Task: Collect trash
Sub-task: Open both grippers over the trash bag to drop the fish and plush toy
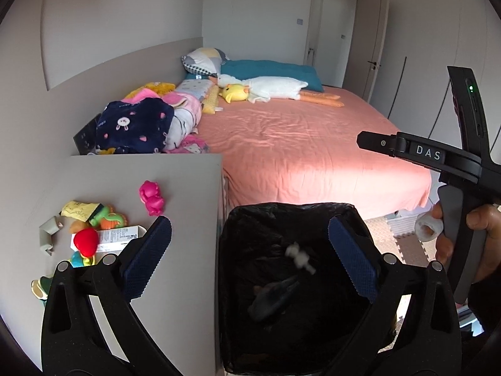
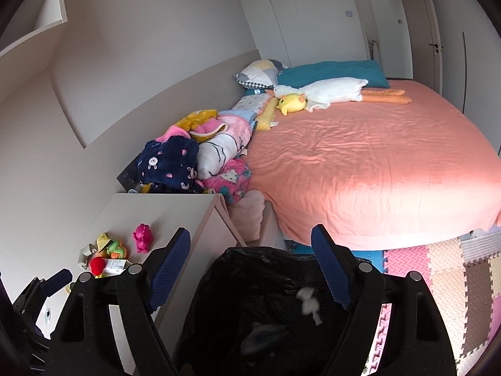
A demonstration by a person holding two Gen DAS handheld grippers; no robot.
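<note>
- Right gripper (image 2: 250, 269): jaws wide, empty, above bin (image 2: 219, 282); white scrap (image 2: 308, 304) blurred mid-fall, apparently just released.
- Left gripper (image 1: 249, 247): jaws wide, empty, between surface (image 1: 175, 188) and bin.

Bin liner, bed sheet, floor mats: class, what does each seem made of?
Bin liner: thin black plastic film, slightly glossy and crinkled. Bed sheet: smooth woven fabric, salmon-coloured, with soft creases and a faint sheen. Floor mats: probably foam, matt and textured, with interlocking puzzle edges.
</note>
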